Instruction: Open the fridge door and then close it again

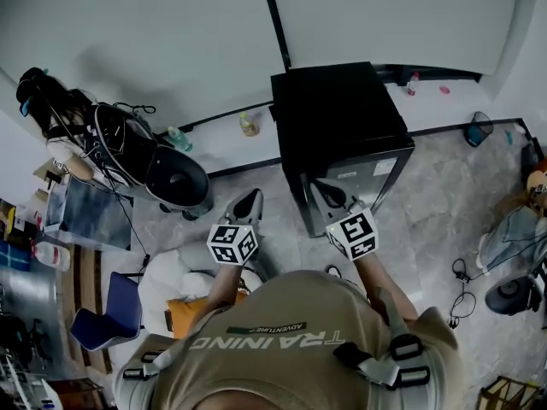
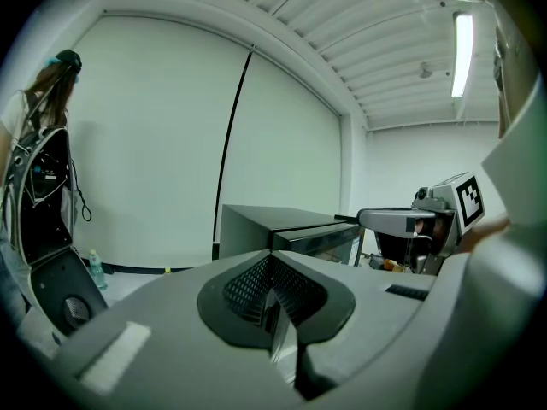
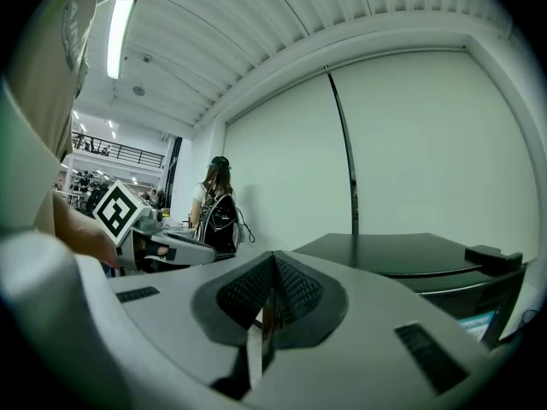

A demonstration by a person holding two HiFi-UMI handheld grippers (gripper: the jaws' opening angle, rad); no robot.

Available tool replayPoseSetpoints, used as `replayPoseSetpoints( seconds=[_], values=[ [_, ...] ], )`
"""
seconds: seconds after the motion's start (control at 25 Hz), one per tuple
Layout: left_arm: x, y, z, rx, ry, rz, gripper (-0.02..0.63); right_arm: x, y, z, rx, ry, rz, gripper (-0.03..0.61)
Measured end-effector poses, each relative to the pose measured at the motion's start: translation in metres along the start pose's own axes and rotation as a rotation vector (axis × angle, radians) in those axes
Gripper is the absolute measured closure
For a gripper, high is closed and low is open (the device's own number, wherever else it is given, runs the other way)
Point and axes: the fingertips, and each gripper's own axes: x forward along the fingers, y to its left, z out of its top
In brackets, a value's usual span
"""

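We hold 2 grippers low in front of the fridge, whose door sits flush and shut. The left gripper and right gripper are clenched on nothing. The right gripper points at the door's top edge, which suits either approach or withdrawal.

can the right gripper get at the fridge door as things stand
Probably yes: the right gripper hangs right at the closed fridge door with nothing between them, but its fingers are shut and empty.

fridge blocks right tool; open floor ahead of left tool.
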Motion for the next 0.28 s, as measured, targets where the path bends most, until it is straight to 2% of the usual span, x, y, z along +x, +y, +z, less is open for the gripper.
replayPoseSetpoints(
  seconds=[0.28],
  values=[
    [-0.0076, -0.0036, -0.0013, -0.001, -0.004, -0.016, 0.614, -0.006, 0.0065, 0.0049, -0.009, -0.011, -0.021, 0.583]
  ],
)
